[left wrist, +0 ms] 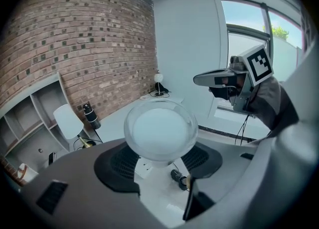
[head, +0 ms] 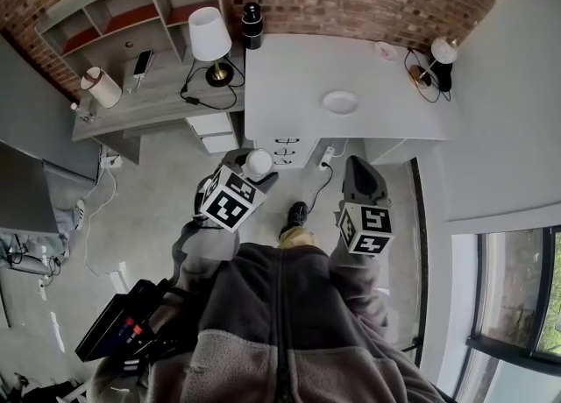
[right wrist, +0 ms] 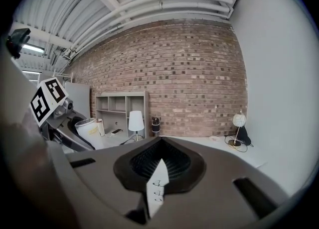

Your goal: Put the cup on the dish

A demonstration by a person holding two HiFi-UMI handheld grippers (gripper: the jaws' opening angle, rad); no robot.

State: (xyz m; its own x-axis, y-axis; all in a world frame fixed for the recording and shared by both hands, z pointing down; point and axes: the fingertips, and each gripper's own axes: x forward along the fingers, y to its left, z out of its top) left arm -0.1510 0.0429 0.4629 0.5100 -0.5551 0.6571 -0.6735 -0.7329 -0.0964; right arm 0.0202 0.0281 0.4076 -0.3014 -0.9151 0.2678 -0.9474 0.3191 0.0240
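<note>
Cup (left wrist: 160, 131), white and round, is squeezed tight in the left gripper (head: 255, 167). It is up in the air over the floor (head: 149, 191), in front of the white desk (head: 289, 68), well apart from the dish (head: 340, 102). The dish lies near the middle of the desk. The right gripper (head: 358, 166) is pressed closed with nothing in it. A small lamp (head: 441, 53) stands at the desk's back right corner.
</note>
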